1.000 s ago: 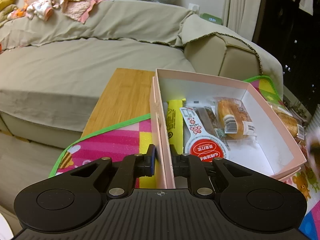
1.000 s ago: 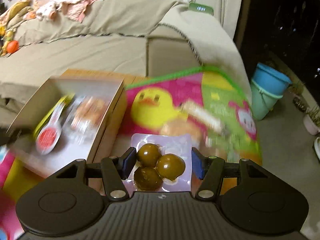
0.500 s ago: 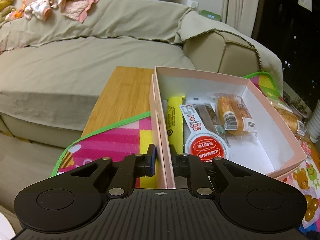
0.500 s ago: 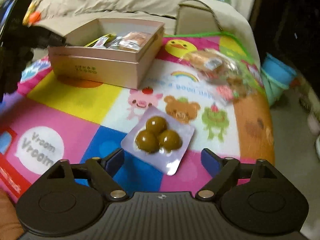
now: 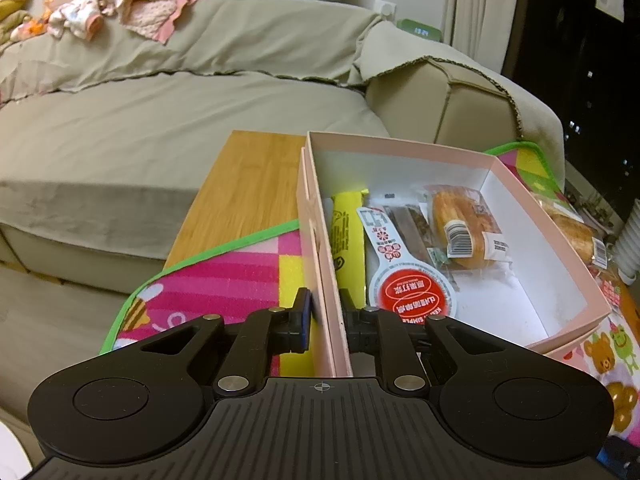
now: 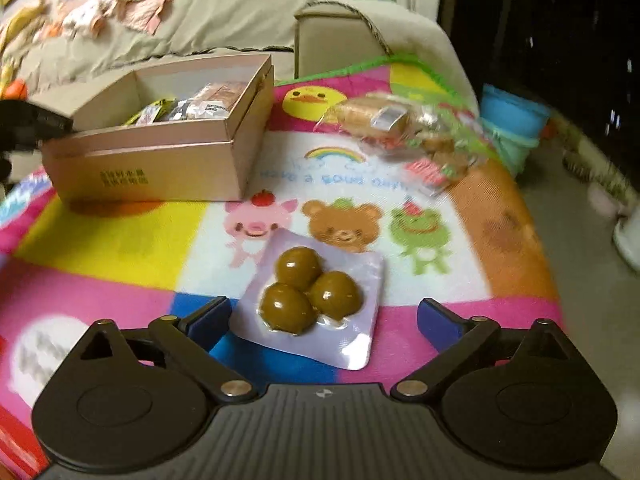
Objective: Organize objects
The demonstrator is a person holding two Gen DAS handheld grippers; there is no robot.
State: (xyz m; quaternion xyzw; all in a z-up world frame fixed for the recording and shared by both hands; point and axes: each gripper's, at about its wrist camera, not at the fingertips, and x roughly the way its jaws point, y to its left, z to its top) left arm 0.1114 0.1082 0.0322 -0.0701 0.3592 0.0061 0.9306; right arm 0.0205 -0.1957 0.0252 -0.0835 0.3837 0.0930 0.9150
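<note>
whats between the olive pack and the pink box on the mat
Nothing: in the right wrist view only bare mat, with its pig print, lies between the olive pack and the pink box. The other snack bags sit off to the right.

Warm, dim indoor lighting in both views. Left-wrist view sharp; sofa lines bow at the edges. Right-wrist view soft with motion blur, strongest on the snack bags beyond the box. Window area dark.

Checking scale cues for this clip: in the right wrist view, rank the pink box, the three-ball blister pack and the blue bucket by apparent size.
1. pink box
2. three-ball blister pack
3. blue bucket
The bucket stands farther away and partly hidden, so its true size is unsure.
</note>
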